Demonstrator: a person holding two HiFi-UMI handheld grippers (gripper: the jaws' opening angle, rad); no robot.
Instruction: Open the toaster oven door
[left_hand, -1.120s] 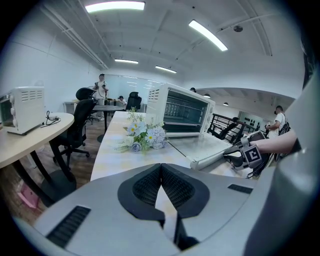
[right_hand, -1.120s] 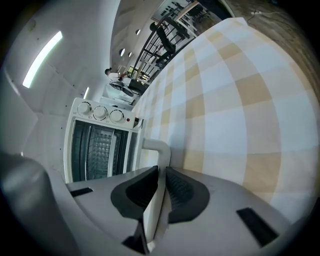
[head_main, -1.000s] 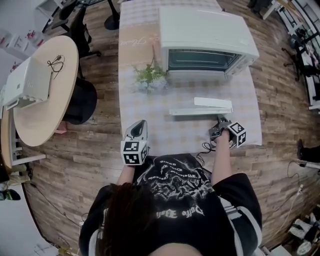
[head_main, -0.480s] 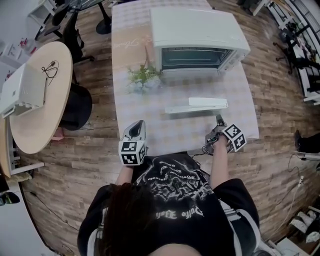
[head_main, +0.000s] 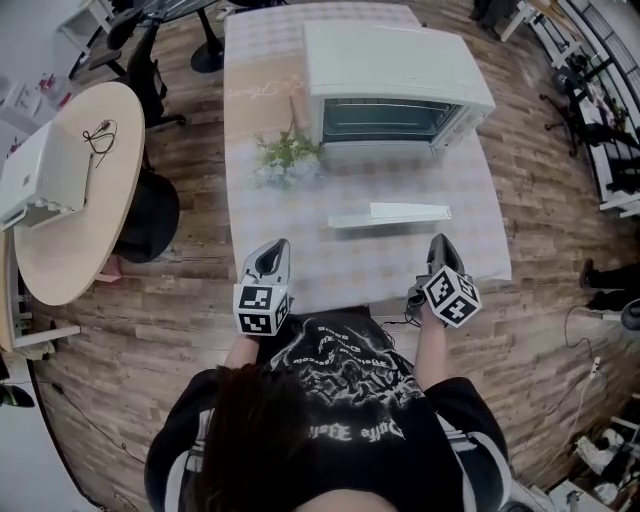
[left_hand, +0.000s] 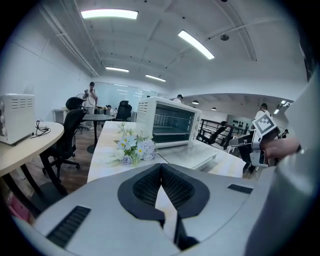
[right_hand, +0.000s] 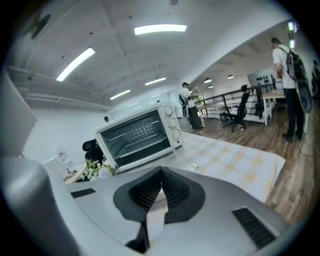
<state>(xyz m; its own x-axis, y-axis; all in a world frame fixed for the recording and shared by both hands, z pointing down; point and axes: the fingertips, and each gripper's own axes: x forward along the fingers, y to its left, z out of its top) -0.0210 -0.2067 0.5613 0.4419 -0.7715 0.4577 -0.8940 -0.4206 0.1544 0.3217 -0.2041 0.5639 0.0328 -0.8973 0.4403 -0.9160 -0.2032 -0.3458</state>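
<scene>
While I hold the grey left gripper (head_main: 273, 248) and grey right gripper (head_main: 438, 243) over the checked-cloth table (head_main: 480, 250) edge | left jaws together, empty | right jaws just closed on nothing | white box-shaped toaster oven (head_main: 400, 75) mid-table, glass door (head_main: 400, 212) lying flat, open | risk: careless forward swing clips door, bounces it shut

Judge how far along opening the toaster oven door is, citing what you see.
Done: the toaster oven stands with its door folded down level in front, cavity exposed. In hand: nothing; the left gripper and right gripper are shut, empty and clear of the door, near the table edge. Left: seemingly nothing.
</scene>
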